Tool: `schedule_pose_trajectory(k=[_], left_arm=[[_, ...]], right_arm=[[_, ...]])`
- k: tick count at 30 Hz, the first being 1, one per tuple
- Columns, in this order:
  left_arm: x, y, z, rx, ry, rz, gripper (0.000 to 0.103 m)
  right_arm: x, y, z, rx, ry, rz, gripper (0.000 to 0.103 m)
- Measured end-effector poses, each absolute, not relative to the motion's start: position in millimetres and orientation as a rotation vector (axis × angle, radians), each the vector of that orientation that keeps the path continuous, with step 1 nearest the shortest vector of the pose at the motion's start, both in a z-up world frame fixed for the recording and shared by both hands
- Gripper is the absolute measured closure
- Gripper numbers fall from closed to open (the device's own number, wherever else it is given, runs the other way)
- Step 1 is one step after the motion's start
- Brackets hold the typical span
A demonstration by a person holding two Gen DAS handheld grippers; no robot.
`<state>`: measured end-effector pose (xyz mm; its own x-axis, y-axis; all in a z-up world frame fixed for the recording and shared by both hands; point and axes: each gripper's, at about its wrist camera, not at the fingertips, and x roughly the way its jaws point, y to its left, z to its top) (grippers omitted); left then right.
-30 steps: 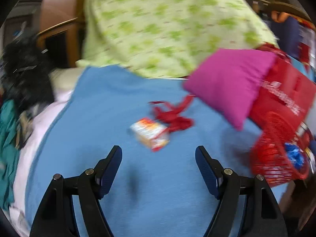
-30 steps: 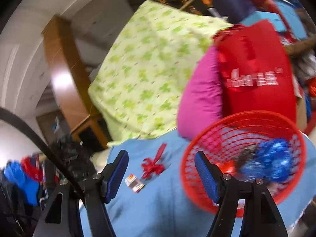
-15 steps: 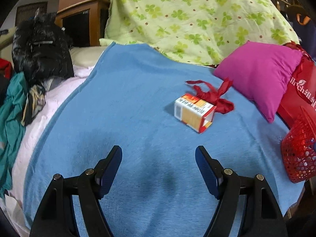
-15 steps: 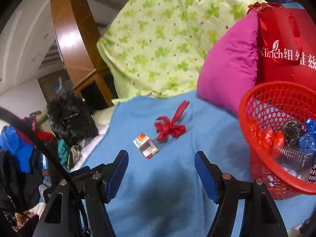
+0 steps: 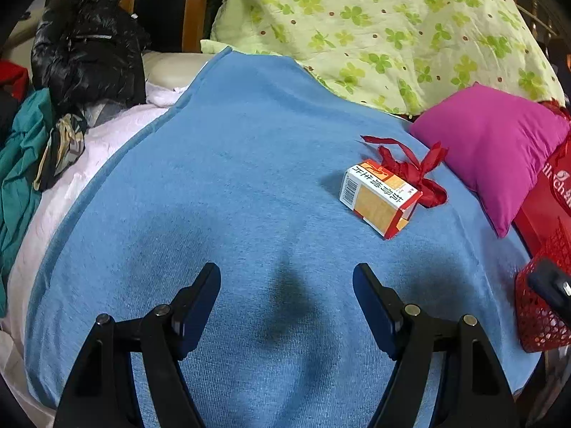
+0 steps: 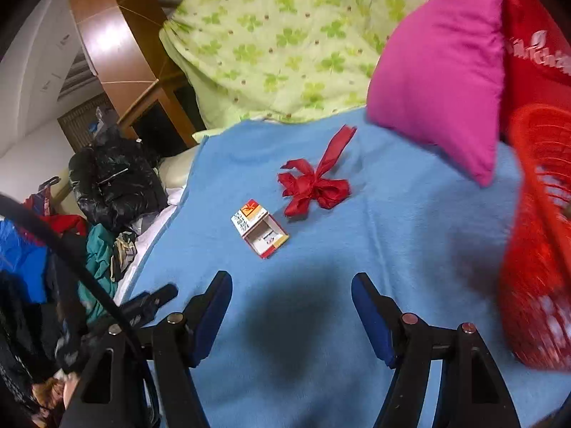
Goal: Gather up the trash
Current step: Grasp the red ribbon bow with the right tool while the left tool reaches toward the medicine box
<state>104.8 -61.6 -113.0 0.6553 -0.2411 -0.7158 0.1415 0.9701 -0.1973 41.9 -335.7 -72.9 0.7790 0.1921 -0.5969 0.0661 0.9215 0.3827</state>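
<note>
Both my grippers, left (image 5: pixel 286 297) and right (image 6: pixel 291 305), hang spread and empty over the blue blanket (image 5: pixel 214 196), so I judge I am between pickups. Next I must reach the small carton (image 5: pixel 379 197) with its barcode and unreadable print, right of centre beside the red ribbon bow (image 6: pixel 314 187). Then it goes into the red mesh basket (image 6: pixel 535 249) at the right edge, near a red bag (image 6: pixel 535 46) with partial white lettering.

A plain blue blanket (image 5: pixel 232 185) carries a white, orange and red carton (image 5: pixel 380 194) and a solid red ribbon bow (image 6: pixel 314 187). A magenta pillow (image 5: pixel 492 146) lies before a pale green quilt (image 5: pixel 374 25) printed with green clovers. A red mesh basket (image 6: pixel 535 249).
</note>
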Motion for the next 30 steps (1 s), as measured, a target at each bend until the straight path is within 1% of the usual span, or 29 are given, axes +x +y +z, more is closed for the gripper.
schedule_pose_trajectory(k=[12,20,21,22,23,25,30], left_arm=[[128,-58,-123,-0.135,0.881,-0.194,0.026],[143,-61,-131,-0.123,0.915,-0.192,0.026],[144,-61,-132,-0.118,0.915,-0.190,0.026],[146,-62,-133,-0.112,0.918,-0.187,0.026],[147,-61,-133,-0.112,0.920,-0.186,0.026],[149,-61,-134,-0.121,0.924,-0.185,0.026],[147,-67,-131,-0.115,0.903,-0.205,0.026]], right_arm=[[182,-339,-91,0.375,0.720,0.067,0.030],[254,-340,-121,0.347,0.821,0.074,0.032],[259,-341,-126,0.343,0.837,0.067,0.036],[263,-343,-130,0.337,0.847,0.065,0.042],[265,-344,-134,0.331,0.859,0.056,0.045],[267,-347,-140,0.311,0.886,0.051,0.057],[257,-355,-138,0.315,0.867,0.033,0.074]])
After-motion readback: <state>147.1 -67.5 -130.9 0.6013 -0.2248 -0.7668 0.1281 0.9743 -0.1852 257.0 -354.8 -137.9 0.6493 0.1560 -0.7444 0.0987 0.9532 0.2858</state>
